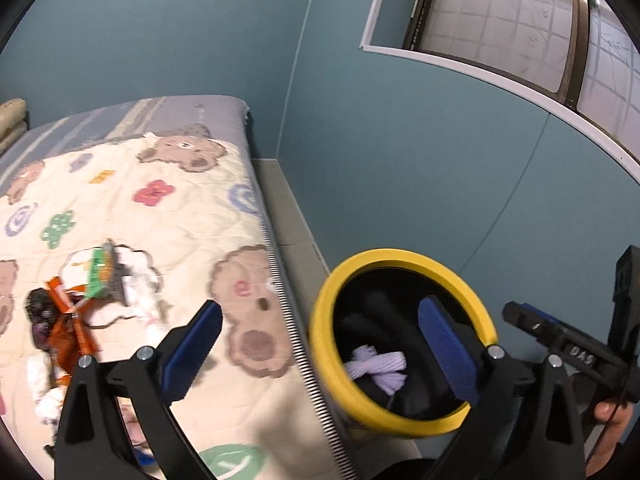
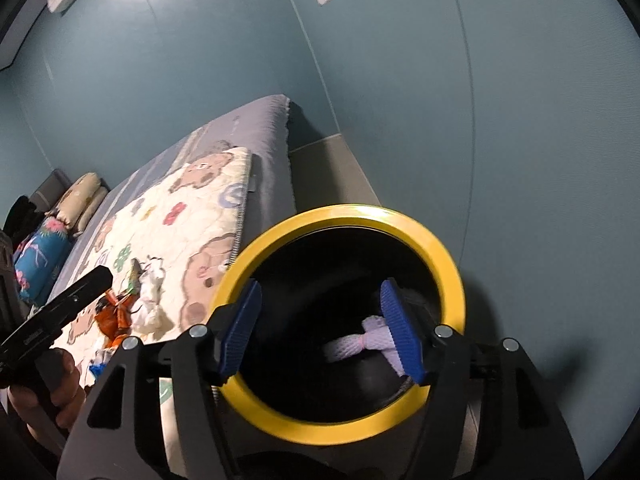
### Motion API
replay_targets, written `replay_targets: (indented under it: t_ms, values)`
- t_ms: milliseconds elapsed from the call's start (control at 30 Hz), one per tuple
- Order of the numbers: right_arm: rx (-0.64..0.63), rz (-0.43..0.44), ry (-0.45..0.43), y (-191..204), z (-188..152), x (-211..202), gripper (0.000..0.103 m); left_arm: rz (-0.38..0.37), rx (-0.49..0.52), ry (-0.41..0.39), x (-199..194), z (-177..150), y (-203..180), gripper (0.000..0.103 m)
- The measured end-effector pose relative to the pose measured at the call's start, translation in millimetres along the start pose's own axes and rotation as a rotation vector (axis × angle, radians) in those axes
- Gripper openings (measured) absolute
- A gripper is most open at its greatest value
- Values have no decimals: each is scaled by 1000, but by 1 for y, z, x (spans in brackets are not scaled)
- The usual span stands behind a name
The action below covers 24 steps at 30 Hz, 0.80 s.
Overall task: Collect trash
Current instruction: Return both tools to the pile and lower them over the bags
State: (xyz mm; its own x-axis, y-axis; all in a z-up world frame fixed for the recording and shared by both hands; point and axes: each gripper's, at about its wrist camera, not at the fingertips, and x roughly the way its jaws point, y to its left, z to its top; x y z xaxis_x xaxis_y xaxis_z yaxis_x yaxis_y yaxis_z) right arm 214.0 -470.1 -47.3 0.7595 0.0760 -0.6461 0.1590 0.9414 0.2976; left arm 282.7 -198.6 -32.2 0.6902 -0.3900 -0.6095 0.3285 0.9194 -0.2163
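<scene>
A bed [image 1: 168,208] fills the left of both views, covered by a cream quilt [image 1: 120,200] with bears and flowers. Its near end is cut off by the picture edge.

Beside the bed stands a bin with a yellow rim [image 1: 320,340]. The inside is black, so its bottom is hard to see. A pale purple scrap [image 1: 378,368] lies in it, partly hidden behind a blue pad in the right view.

On the quilt sits a blurry pile of trash [image 1: 80,300]: orange and green wrappers, white tissue and something dark that I cannot make out.

The left claw [image 1: 316,354] is wide apart and holds nothing. The right claw [image 2: 320,332] is apart too, over the bin mouth, gripping nothing.
</scene>
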Motion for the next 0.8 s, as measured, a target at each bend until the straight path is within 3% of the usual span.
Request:
replay_targets:
  t_ms: [467,800]
  values:
    - [-124,143,-5,88,-16,-27,61,135,-68,-74,-61,-8,86,95]
    - [-233,246,38,162,-29,-25,62,303,-108,-106,-91,-7,165,95]
